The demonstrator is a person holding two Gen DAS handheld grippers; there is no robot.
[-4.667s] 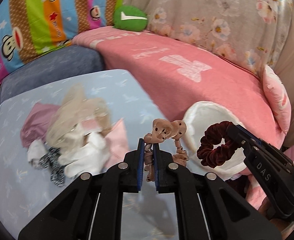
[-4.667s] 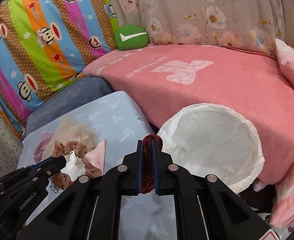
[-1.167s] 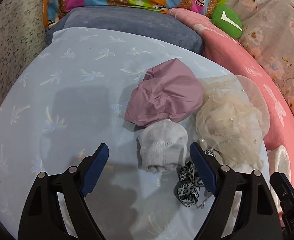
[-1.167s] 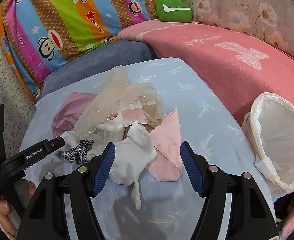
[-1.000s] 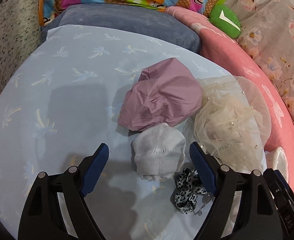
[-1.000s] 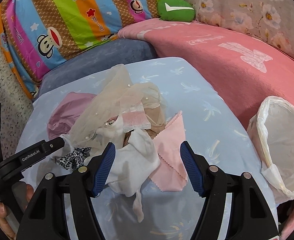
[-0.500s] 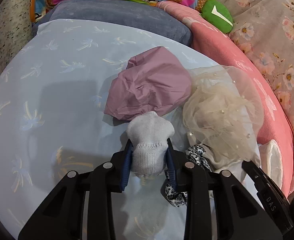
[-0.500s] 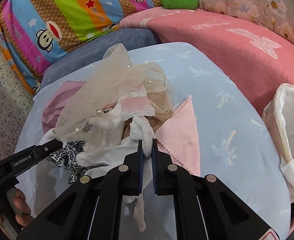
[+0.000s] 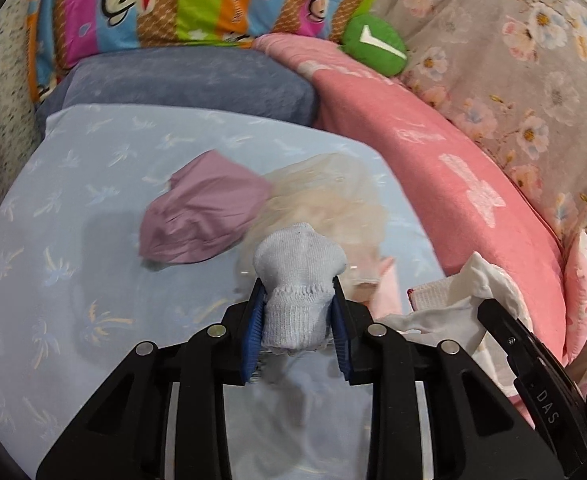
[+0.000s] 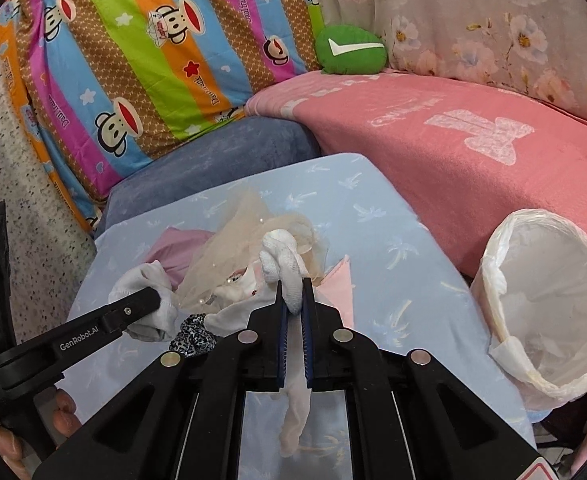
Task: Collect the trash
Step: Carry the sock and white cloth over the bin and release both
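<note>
Bedding in pale blue with a palm print [image 10: 373, 216] carries a heap of mauve cloth [image 9: 201, 212] and cream tulle [image 10: 253, 216]. Beside it stands a white-lined bin [image 10: 549, 312]. The left gripper [image 9: 297, 334] clamps a rolled grey-white sock [image 9: 297, 272]; the right gripper [image 10: 293, 330] pinches a knotted white sock [image 10: 283, 264], both above the heap.

So the pile [image 10: 249, 264] sits mid-cushion [image 10: 373, 208], bin [image 10: 549, 312] off to its right against the blanket [image 10: 473, 152]. Left gripper [image 9: 297, 320] has a sock [image 9: 297, 280] pinched in front of the pile, right gripper [image 10: 293, 320] grips a glove [image 10: 285, 264] over it. Pillow [image 10: 133, 60] stands behind.
</note>
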